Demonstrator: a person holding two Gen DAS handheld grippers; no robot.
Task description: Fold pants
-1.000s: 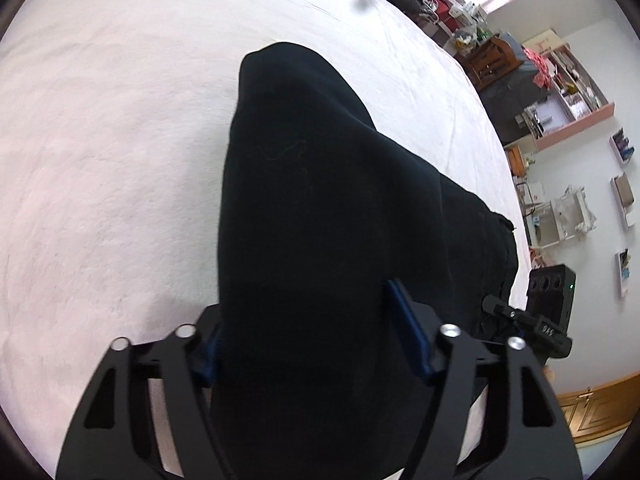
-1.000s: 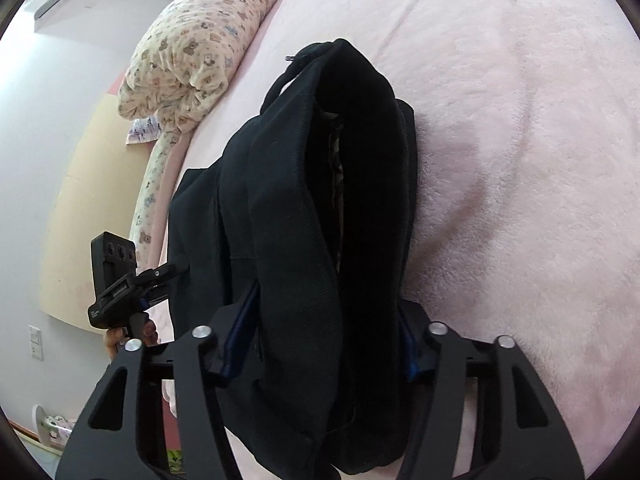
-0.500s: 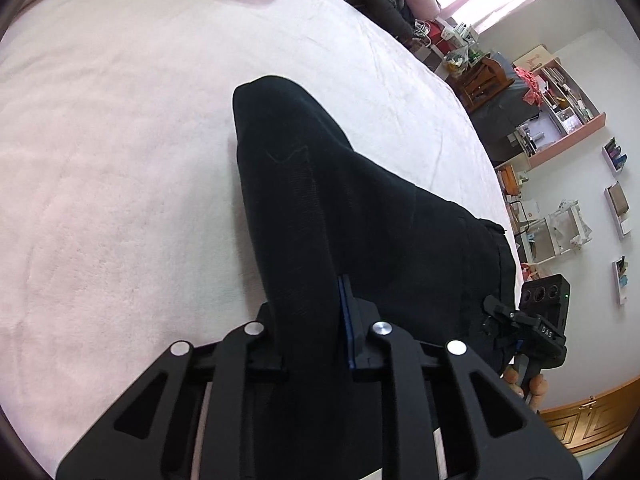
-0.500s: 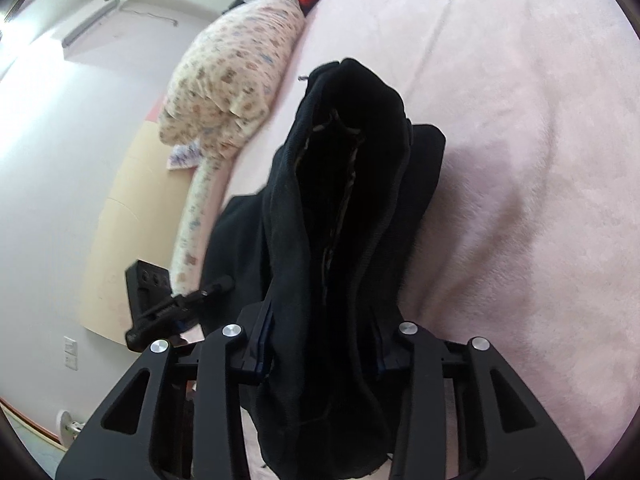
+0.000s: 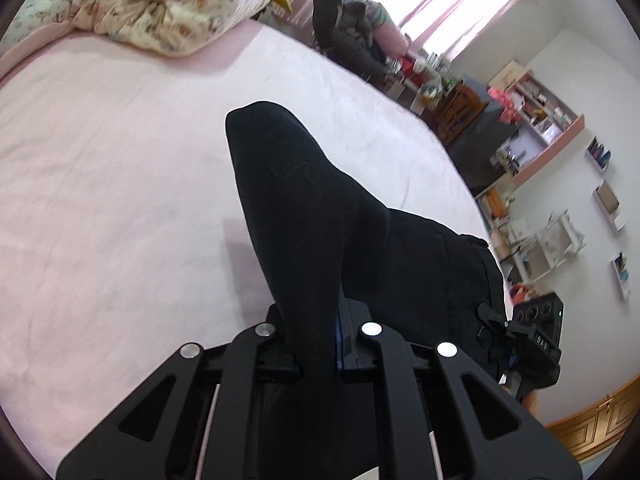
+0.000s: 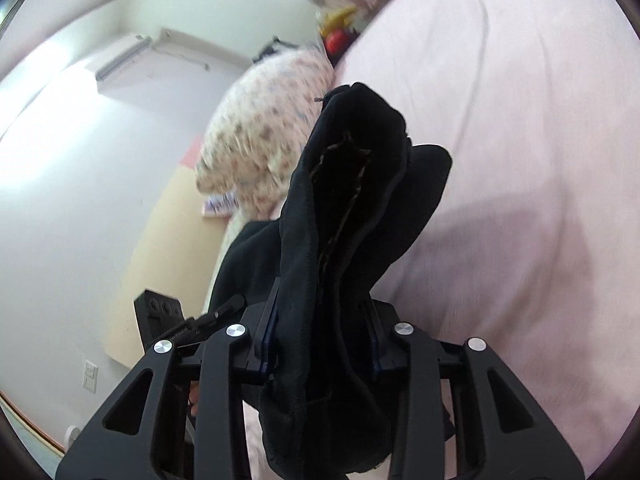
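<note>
Black pants point(image 5: 320, 224) lie partly on a pink bed point(image 5: 100, 200) and are lifted at both ends. My left gripper point(image 5: 316, 344) is shut on a folded leg end of the pants, which rises ahead of the fingers. My right gripper point(image 6: 324, 340) is shut on the bunched waist end of the pants point(image 6: 344, 208), held above the bed point(image 6: 520, 120). The other gripper shows at the right edge of the left wrist view point(image 5: 532, 344) and at the lower left of the right wrist view point(image 6: 176, 320).
A floral duvet and pillow point(image 5: 160, 4) lie at the head of the bed, also seen in the right wrist view point(image 6: 260, 140). Shelves and a cluttered desk point(image 5: 520, 128) stand beyond the bed's far edge. A wall air conditioner point(image 6: 128, 56) hangs high.
Both grippers closed from wide open onto the pants and lifted them off the bed. The views tilted up, bringing the pillow and walls into sight.
</note>
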